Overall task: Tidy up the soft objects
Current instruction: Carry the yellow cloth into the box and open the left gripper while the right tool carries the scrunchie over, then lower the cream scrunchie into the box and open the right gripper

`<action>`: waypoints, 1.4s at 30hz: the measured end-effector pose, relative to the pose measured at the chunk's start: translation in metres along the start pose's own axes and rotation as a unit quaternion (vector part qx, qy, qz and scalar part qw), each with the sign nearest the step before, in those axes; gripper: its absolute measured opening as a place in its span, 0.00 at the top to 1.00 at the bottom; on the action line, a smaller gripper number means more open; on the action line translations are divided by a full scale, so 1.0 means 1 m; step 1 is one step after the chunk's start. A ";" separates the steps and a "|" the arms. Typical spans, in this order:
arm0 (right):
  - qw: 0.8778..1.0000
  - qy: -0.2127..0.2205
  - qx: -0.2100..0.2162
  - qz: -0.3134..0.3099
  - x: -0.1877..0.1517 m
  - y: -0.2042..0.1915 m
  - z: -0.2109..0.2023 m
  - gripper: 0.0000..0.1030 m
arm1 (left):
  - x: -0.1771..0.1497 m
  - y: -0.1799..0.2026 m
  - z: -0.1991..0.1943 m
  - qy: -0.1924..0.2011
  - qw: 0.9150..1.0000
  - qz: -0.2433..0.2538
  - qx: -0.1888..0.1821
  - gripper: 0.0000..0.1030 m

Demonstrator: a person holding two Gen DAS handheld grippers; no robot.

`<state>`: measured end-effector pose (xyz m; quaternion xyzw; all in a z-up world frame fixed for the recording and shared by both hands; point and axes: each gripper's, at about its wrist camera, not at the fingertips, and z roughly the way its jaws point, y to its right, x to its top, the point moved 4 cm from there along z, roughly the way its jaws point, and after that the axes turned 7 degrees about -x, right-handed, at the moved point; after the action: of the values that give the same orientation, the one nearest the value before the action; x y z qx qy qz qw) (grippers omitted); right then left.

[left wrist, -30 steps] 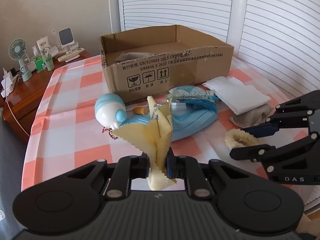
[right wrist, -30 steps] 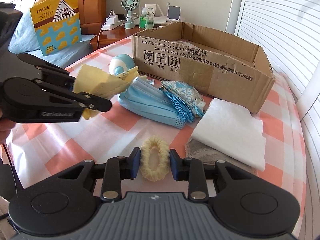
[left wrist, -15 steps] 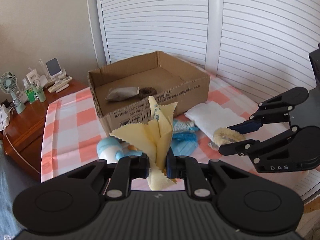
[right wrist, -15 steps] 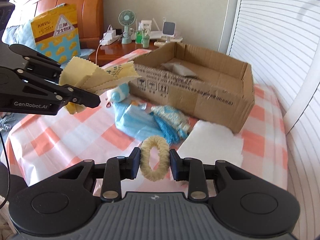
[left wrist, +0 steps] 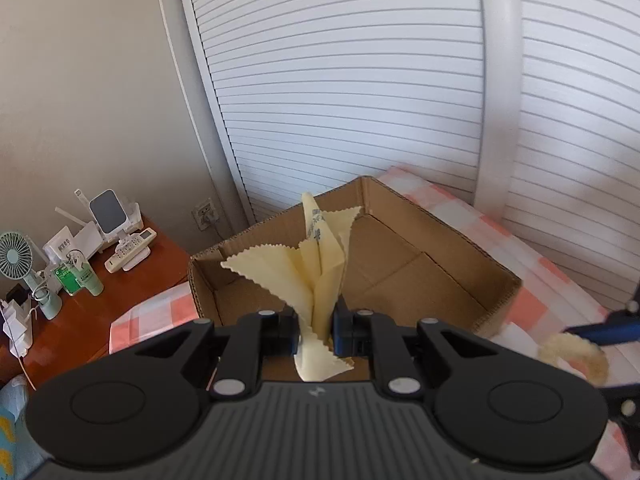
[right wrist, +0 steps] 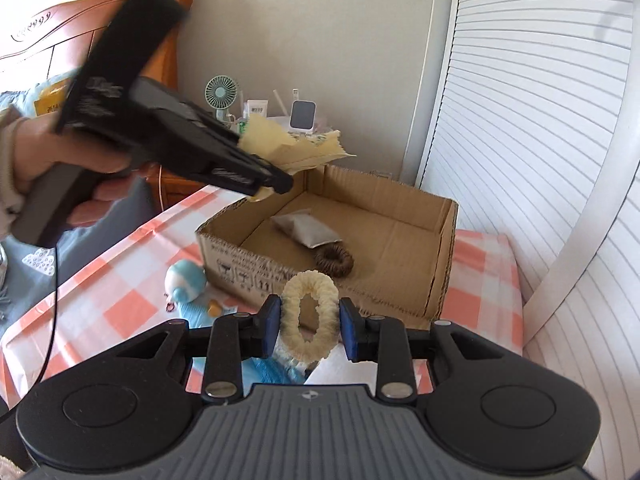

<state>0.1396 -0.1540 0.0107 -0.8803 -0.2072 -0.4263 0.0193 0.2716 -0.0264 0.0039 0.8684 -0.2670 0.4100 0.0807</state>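
Both loads have risen off the table since a second ago. The left gripper [left wrist: 316, 322], clamped tight on the yellow cloth [left wrist: 308, 268], now hangs over the cardboard box [right wrist: 444, 232]. The right gripper [right wrist: 308, 326], narrowly parted, pinches the cream scrunchie [right wrist: 307, 316] short of the near wall; release into the box appears next.

place: home bedroom | evid: wood headboard [right wrist: 48, 36], nightstand [left wrist: 100, 300] w/ fan [left wrist: 16, 258], louvered doors [left wrist: 360, 80]

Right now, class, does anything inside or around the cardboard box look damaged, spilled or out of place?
Nothing looks spilled. The cardboard box has a crumpled, dented front wall. Inside, a grey pouch and brown scrunchie lie loose, neatly enough.
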 end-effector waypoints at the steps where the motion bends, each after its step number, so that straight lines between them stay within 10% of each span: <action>1: 1.000 0.001 -0.003 0.000 0.003 0.002 0.002 0.66 | 0.006 -0.003 0.011 -0.004 1.000 -0.002 0.004 0.87; 4: 1.000 0.000 -0.006 0.007 0.010 0.009 0.009 0.65 | 0.018 -0.011 0.041 -0.001 1.000 -0.010 0.017 0.82; 9: 1.000 -0.007 -0.008 0.024 0.015 0.021 0.019 0.65 | 0.018 -0.019 0.062 -0.009 0.999 -0.025 0.043 0.32; 11: 1.000 -0.006 -0.010 0.029 0.017 0.026 0.022 0.65 | 0.012 -0.017 0.054 -0.009 0.999 -0.027 0.035 0.28; 27: 0.996 -0.033 -0.004 0.086 0.056 0.069 0.090 0.65 | -0.130 0.046 -0.066 -0.031 0.997 -0.070 0.028 0.18; 38: 0.993 -0.072 -0.038 0.084 0.083 0.073 0.156 0.60 | -0.159 0.048 -0.083 -0.031 0.994 -0.102 0.029 0.18; 42: 0.993 -0.079 -0.042 0.082 0.079 0.071 0.162 0.29 | -0.159 0.042 -0.090 -0.024 0.993 -0.106 0.035 0.18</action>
<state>0.3307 -0.1566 -0.0223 -0.9251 -0.1174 -0.3611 0.0013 0.1060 0.0340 -0.0612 0.9036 -0.1604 0.3877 0.0866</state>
